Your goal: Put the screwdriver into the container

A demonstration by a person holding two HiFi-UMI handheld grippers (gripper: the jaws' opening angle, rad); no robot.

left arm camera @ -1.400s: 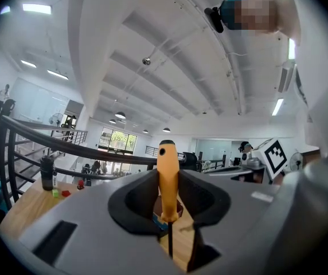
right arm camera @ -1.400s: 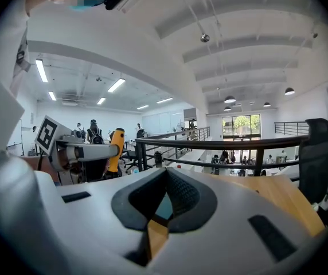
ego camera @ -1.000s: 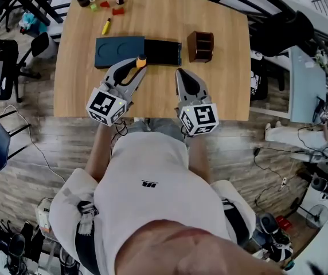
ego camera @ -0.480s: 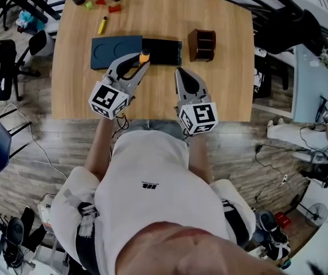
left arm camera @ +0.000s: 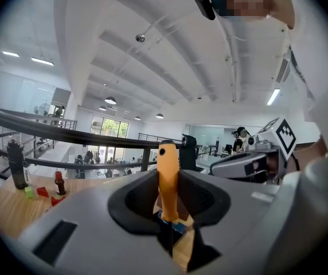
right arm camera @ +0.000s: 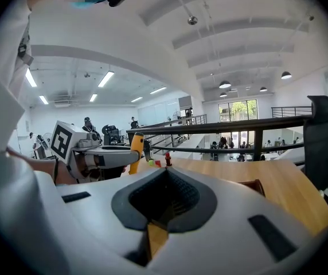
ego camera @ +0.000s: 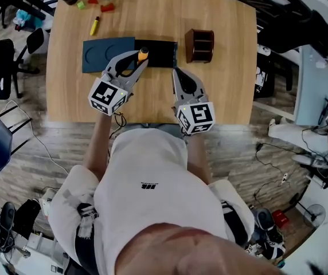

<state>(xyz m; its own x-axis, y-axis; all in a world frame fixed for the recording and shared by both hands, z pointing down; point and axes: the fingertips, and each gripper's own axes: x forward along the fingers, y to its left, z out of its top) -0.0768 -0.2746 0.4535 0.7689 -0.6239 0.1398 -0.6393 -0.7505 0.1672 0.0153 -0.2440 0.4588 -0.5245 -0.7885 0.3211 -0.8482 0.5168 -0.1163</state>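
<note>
While my left gripper pinches the screwdriver in its jaws above the tabletop, the container stands apart to its right — I'd carry it across steadily and lower it tip-first. My right gripper has its jaws pressed together, empty.

Place: large open lab or workshop hall, not home.
- High white ribbed ceiling, round dark lamps, long strip lights.
- Black metal railing behind light wooden work table; beyond it tall bright windows.
- Grey wood-plank floor with loose thin cables; black wheeled office chairs at left, dark equipment on stands at right.
- Other people at benches in background.
</note>
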